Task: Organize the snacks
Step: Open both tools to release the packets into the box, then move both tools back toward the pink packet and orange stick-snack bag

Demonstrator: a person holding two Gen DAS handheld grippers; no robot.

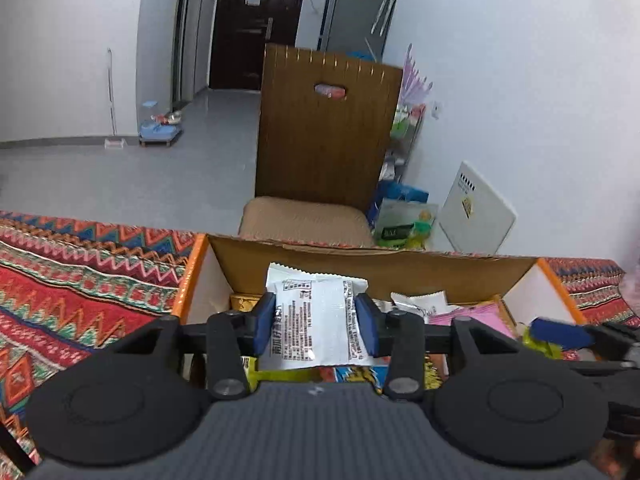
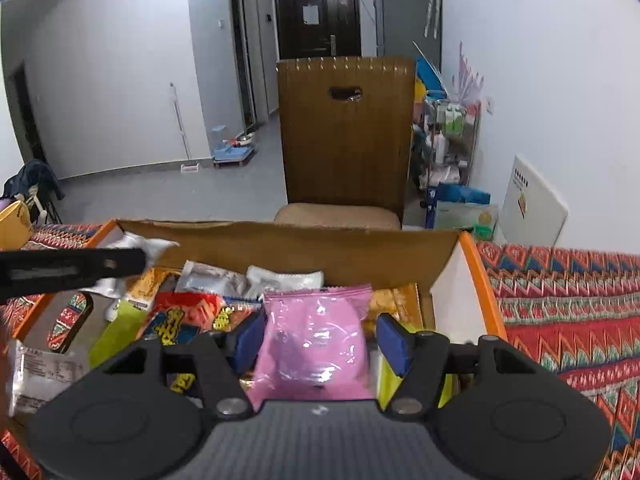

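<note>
The left gripper (image 1: pixel 316 322) pinches a white snack packet (image 1: pixel 316 320) tight, just above the cardboard box (image 1: pixel 376 264). The right gripper (image 2: pixel 320 340) has a pink packet (image 2: pixel 316 340) between its blue pads (image 2: pixel 394 344) — the right pad looks apart from it, so I cannot tell if it holds. The pink packet could slip and drop back among the other snacks (image 2: pixel 180 320) in the box. Behind the box stands a brown chair (image 2: pixel 344 132).
</note>
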